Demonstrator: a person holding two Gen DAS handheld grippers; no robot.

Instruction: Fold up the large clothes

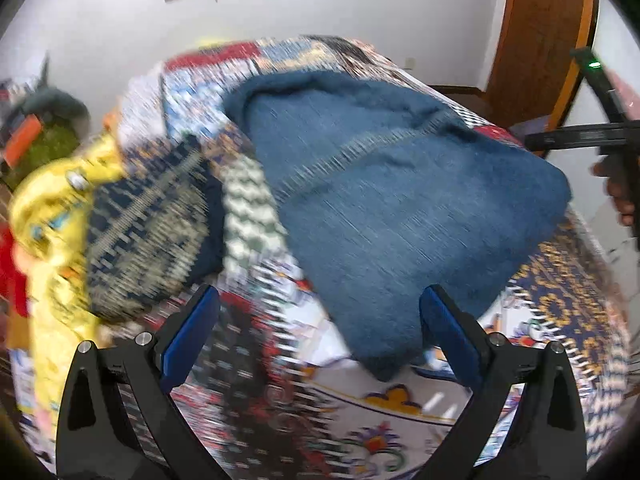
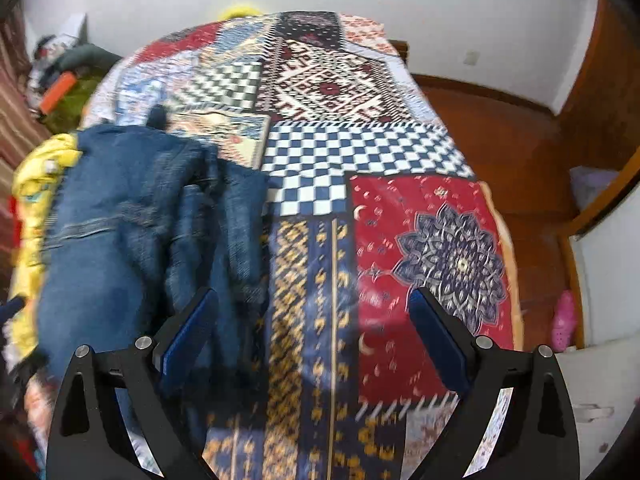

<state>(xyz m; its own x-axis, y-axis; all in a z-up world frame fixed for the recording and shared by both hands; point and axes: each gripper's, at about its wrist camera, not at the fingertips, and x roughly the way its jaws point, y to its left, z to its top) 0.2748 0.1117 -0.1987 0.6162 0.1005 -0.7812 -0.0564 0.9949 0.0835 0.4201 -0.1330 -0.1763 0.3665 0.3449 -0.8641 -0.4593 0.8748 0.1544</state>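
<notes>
A pair of blue jeans [image 1: 384,200] lies bunched on a patchwork bedspread [image 1: 248,344]; it also shows in the right wrist view [image 2: 132,224] at the left. My left gripper [image 1: 320,332] is open and empty, just above the bedspread at the near end of the jeans. My right gripper [image 2: 312,332] is open and empty above the bedspread [image 2: 400,216], to the right of the jeans. The right gripper's body also shows at the right edge of the left wrist view [image 1: 592,132]. Both views are blurred by motion.
A yellow garment [image 1: 52,216] and a dark patterned garment [image 1: 152,216] lie at the bed's left side. Clutter with an orange object [image 2: 58,92] sits on the floor at far left. A wooden floor [image 2: 500,120] and pink shoes [image 2: 564,320] are to the right.
</notes>
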